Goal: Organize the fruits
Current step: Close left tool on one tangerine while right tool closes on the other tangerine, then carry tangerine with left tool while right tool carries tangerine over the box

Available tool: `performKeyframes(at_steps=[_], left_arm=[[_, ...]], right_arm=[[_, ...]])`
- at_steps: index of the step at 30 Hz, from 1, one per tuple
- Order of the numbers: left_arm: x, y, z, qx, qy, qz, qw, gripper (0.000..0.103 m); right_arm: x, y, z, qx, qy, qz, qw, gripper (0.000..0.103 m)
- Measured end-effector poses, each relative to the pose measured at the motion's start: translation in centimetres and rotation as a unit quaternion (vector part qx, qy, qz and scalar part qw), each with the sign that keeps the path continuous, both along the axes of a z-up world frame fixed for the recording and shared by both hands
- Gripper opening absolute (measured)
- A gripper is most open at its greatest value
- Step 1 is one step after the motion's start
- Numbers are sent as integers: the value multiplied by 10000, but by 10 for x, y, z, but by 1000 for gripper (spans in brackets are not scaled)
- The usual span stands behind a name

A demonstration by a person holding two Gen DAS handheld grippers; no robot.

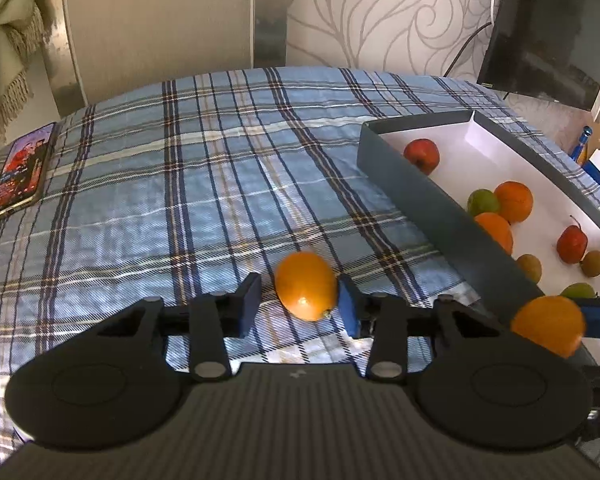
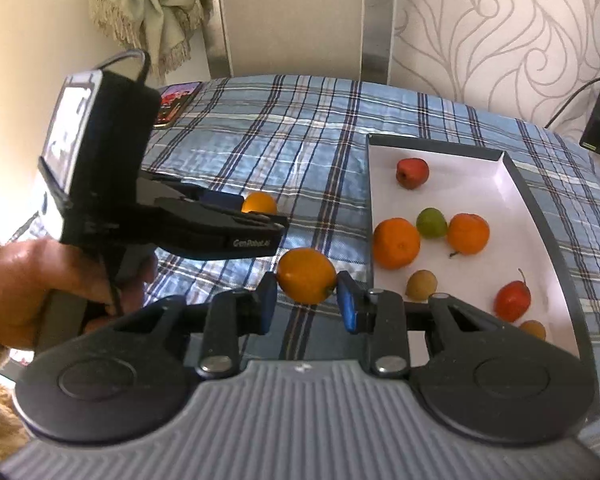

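Observation:
An orange (image 1: 306, 285) lies on the plaid cloth between the fingers of my left gripper (image 1: 300, 304), which is open around it; the right pad touches it, the left stands apart. It also shows in the right wrist view (image 2: 259, 203). My right gripper (image 2: 307, 300) is shut on a second orange (image 2: 306, 276), held above the cloth just left of the box; this orange also shows in the left wrist view (image 1: 548, 330). The dark box (image 2: 540, 216) with a white floor holds several fruits: oranges, red apples, green and brown ones.
A phone (image 1: 19, 172) lies at the cloth's far left edge. A dark monitor (image 1: 548, 28) stands behind the box. A fringed cloth (image 2: 147, 12) hangs on the far wall. The person's hand (image 2: 31, 288) holds the left gripper's handle.

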State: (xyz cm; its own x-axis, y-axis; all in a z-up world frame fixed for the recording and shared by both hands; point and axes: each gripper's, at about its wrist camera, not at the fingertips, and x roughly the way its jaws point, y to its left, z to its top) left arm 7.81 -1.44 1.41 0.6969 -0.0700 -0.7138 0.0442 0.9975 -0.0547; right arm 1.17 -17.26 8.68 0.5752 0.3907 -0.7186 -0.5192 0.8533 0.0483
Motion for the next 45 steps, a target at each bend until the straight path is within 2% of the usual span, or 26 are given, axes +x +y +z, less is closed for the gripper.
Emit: performKeyframes(at_steps=[2, 16, 23, 28, 33, 40, 45], left_arm=[[-1, 2, 1, -38, -2, -26, 10000, 37], [-9, 14, 7, -262, 99, 59, 9996, 37], [-25, 14, 14, -109, 20, 502, 9987, 37], [-43, 3, 20, -57, -17, 920, 9957, 37], [-64, -26, 36, -65, -124, 1089, 9940, 37], [-72, -99, 61, -169, -352, 792, 9961, 37], [-69, -150, 66, -245, -447, 453, 9977, 37]], right_arm=[[-3, 0, 3, 40, 22, -36, 10000, 35], [-32, 15, 20, 119, 271, -150, 9995, 35], [-42, 7, 21, 242, 254, 107, 9993, 35], [-48, -15, 22, 412, 179, 428, 9981, 35], [-49, -55, 21, 546, 117, 466, 9974, 35], [-44, -111, 21, 563, -16, 295, 9980, 35], [-39, -142, 16, 389, -152, 165, 9990, 36]])
